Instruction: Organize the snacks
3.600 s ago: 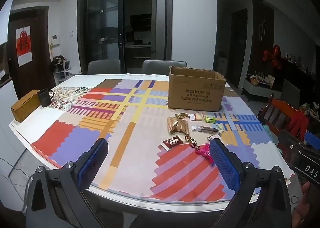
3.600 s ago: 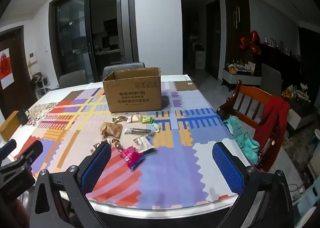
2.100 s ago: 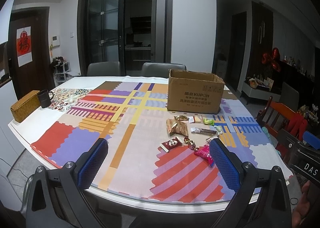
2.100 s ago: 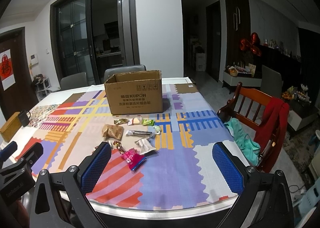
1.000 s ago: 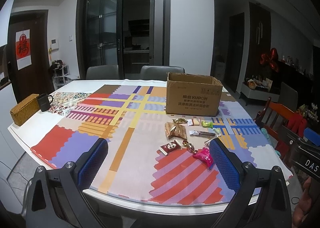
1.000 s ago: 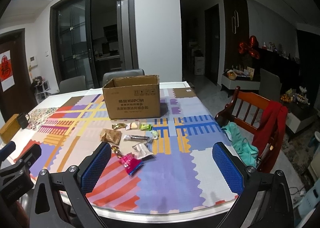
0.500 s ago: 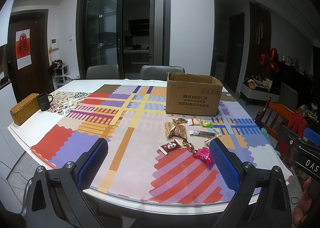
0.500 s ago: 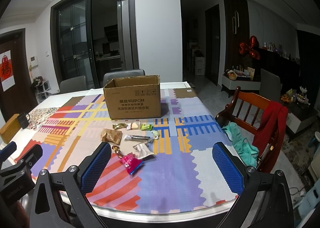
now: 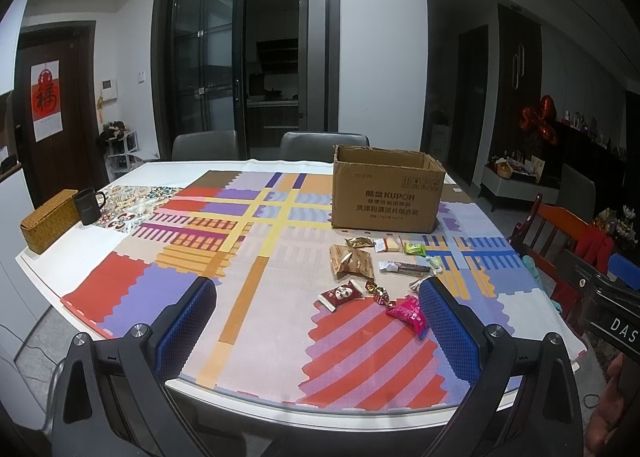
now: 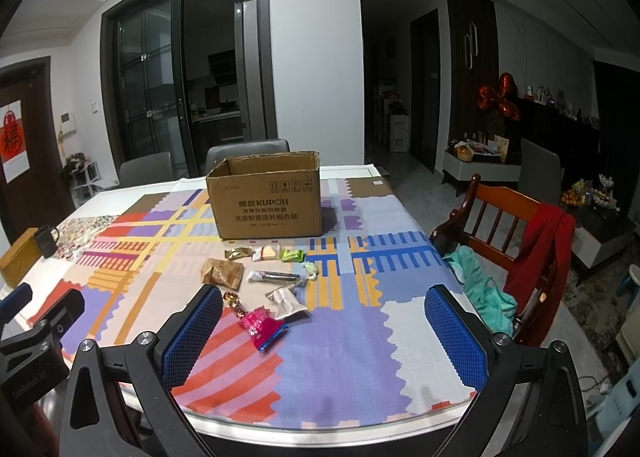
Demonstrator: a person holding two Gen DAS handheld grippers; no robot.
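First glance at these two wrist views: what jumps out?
The patchwork tablecloth in red, purple and yellow covers most of the table. An open cardboard box stands toward its far side, with a scatter of wrapped snacks in front, the pink packet nearest. Both grippers, left gripper and right gripper, hang open and empty at the near edge.
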